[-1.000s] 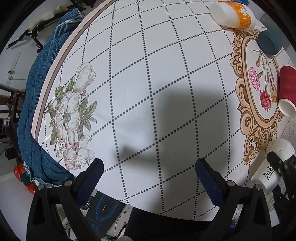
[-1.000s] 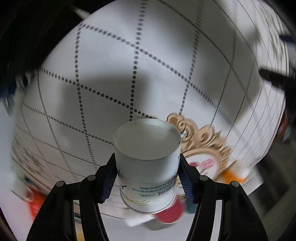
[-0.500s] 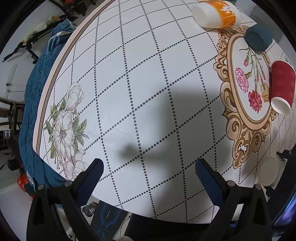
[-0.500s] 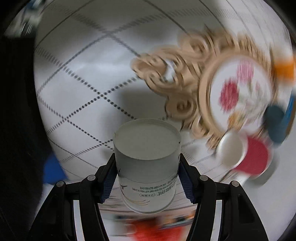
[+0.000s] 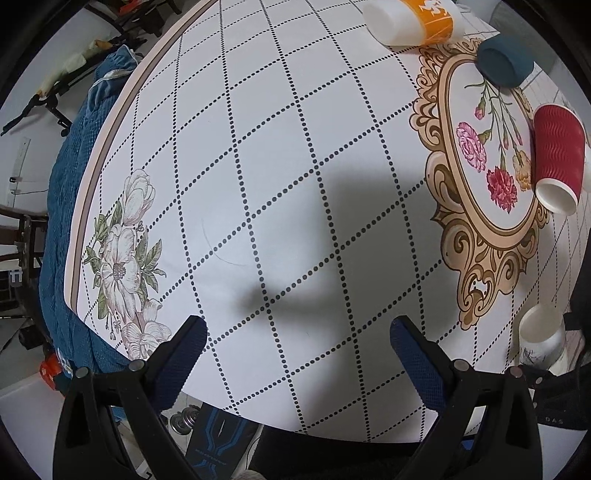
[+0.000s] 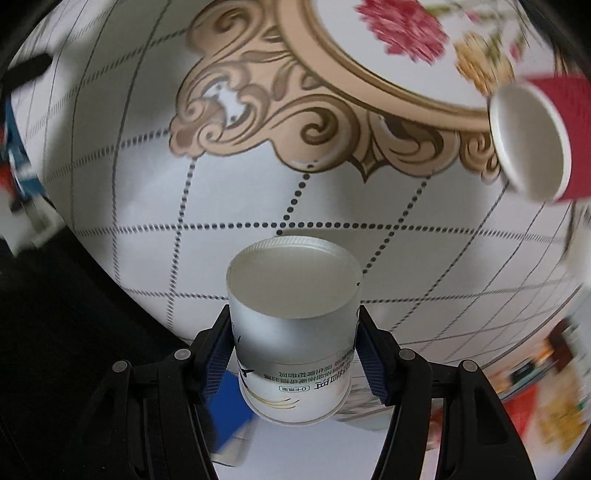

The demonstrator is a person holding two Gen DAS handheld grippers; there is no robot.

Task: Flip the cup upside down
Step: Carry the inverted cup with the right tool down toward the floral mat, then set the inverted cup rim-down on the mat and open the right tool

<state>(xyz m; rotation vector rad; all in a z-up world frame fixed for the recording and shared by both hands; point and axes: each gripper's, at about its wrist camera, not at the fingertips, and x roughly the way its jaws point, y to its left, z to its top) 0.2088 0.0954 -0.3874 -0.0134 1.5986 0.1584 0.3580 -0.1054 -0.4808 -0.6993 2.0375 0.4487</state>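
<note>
My right gripper [image 6: 295, 354] is shut on a white paper cup [image 6: 293, 314] with printed text. The cup's closed base points away from the camera and its rim is near the camera. It hangs over the table's near edge. The same cup shows in the left wrist view [image 5: 541, 338] at the lower right, with the right gripper's dark body beside it. My left gripper [image 5: 297, 345] is open and empty above the dotted tablecloth [image 5: 258, 184].
A red ribbed cup [image 5: 557, 155] lies on its side by the floral oval; it also shows in the right wrist view [image 6: 535, 140]. An orange-and-white cup [image 5: 413, 18] and a dark teal cup [image 5: 504, 61] lie at the far side. Blue cloth [image 5: 70, 184] hangs off the left edge.
My right gripper has turned with the white cup, and the view has swung across the table toward the floral oval and red cup. My left gripper stays open and has shifted only slightly.
</note>
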